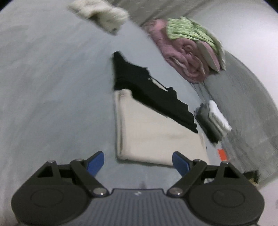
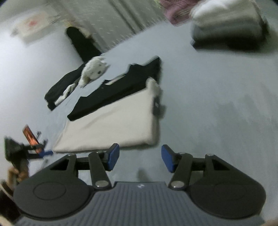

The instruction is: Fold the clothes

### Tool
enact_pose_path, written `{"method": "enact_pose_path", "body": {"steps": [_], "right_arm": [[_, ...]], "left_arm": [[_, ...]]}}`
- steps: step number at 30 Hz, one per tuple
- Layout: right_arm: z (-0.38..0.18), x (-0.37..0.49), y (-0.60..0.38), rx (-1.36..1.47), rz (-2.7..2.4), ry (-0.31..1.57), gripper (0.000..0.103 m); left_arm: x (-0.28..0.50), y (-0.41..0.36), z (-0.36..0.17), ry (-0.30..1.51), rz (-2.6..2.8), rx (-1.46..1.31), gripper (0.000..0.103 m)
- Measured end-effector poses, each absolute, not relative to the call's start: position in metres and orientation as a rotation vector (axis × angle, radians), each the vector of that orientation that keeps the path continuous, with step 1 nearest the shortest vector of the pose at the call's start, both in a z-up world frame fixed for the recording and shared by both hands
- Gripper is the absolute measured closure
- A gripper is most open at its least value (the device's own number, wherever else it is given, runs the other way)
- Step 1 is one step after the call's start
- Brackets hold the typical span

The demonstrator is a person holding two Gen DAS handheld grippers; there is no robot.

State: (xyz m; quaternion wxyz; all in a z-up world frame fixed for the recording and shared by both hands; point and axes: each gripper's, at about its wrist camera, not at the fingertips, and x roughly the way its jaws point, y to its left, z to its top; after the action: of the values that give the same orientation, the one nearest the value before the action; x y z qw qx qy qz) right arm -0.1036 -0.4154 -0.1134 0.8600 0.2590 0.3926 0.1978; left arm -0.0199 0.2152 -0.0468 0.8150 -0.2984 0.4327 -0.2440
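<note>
Both tools, left (image 1: 138, 162) and right (image 2: 140, 160), tilt down, agape, empty, near cream garment (image 1: 156, 135).

A pale grey bed surface (image 1: 52, 87) meets a white wall (image 2: 34, 52).

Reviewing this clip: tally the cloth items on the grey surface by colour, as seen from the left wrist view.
Cream or white: 3, namely folded cream garment, fluffy cream item, small white piece.
Black or dark: 2, namely black garment, dark folded item.
Pink: 1, pink bundle.
Green patterned: 1, green cloth.
Total: 7
</note>
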Motion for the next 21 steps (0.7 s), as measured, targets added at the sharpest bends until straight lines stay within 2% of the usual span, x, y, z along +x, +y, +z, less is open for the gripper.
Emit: {"method": "enact_pose_path", "body": {"steps": [6, 21], "right_arm": [[-0.124, -0.095, -0.435, 0.762, 0.403, 0.873, 0.045], [-0.131, -0.064, -0.422, 0.817, 0.401, 0.86, 0.045]], "left_arm": [[-0.011, 0.22, -0.067, 0.972, -0.534, -0.786, 0.018], [0.011, 0.196, -0.071, 0.95, -0.546, -0.804, 0.016]]}}
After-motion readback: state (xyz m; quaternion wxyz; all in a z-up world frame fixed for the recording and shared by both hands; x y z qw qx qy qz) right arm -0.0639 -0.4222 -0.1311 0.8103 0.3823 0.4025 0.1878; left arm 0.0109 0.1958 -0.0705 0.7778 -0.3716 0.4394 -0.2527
